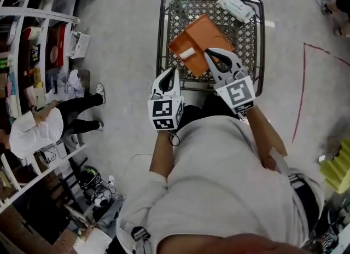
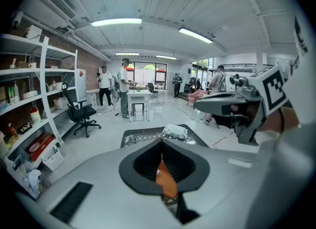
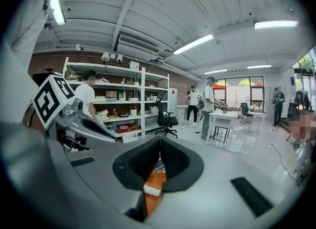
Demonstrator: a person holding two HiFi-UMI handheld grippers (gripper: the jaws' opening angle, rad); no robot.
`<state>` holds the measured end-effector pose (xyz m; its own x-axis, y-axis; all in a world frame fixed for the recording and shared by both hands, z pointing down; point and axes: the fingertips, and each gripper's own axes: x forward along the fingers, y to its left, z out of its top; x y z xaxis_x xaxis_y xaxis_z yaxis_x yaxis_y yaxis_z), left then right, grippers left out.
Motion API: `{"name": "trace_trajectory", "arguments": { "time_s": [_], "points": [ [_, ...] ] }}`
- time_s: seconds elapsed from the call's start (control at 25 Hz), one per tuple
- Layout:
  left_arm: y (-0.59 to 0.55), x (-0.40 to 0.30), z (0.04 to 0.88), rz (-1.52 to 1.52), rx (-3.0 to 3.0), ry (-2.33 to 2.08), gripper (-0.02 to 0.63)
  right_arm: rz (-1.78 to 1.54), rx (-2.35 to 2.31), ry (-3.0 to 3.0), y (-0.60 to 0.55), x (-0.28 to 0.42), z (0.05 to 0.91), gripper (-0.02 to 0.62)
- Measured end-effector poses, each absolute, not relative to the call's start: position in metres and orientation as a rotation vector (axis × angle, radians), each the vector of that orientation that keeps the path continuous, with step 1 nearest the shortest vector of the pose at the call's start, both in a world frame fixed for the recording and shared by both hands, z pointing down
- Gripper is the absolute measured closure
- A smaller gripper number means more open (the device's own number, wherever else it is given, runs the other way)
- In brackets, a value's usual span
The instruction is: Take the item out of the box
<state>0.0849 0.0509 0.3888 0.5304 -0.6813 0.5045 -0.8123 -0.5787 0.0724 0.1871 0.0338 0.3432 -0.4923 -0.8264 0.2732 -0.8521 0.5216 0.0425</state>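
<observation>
An orange box (image 1: 199,42) lies tilted inside a black wire-mesh basket (image 1: 251,39) in front of me. A small white item (image 1: 187,53) rests in it. My left gripper (image 1: 174,72) hovers at the basket's near rim, jaws shut and empty. My right gripper (image 1: 209,55) reaches over the box's near right corner, also shut with nothing in it. In the left gripper view the shut gripper (image 2: 161,144) shows the orange box (image 2: 167,181) beneath. In the right gripper view the shut gripper (image 3: 160,140) shows the box (image 3: 155,178) and white item (image 3: 152,189) below.
A white packet (image 1: 235,6) lies at the basket's far edge. Shelving (image 1: 33,56) with goods runs along the left, and a person (image 1: 38,130) is beside it. A red line (image 1: 303,94) marks the floor at right. An office chair (image 2: 79,112) and standing people are farther off.
</observation>
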Motion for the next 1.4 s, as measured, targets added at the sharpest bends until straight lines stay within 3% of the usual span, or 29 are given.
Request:
{"name": "trace_trajectory", "arguments": {
  "time_s": [0.4, 1.0, 1.4],
  "points": [
    [0.023, 0.108, 0.423, 0.764, 2.508, -0.979, 0.597, 0.242, 1.465, -2.375, 0.028, 0.201, 0.382, 0.591],
    [-0.023, 0.041, 0.496, 0.775, 2.387, -0.818, 0.597, 0.175, 0.869, -2.083, 0.011, 0.123, 0.510, 0.591],
    [-0.022, 0.002, 0.545, 0.764, 2.247, -0.915, 0.597, 0.010, 0.466, -1.904, -0.004, 0.108, 0.589, 0.591]
  ]
}}
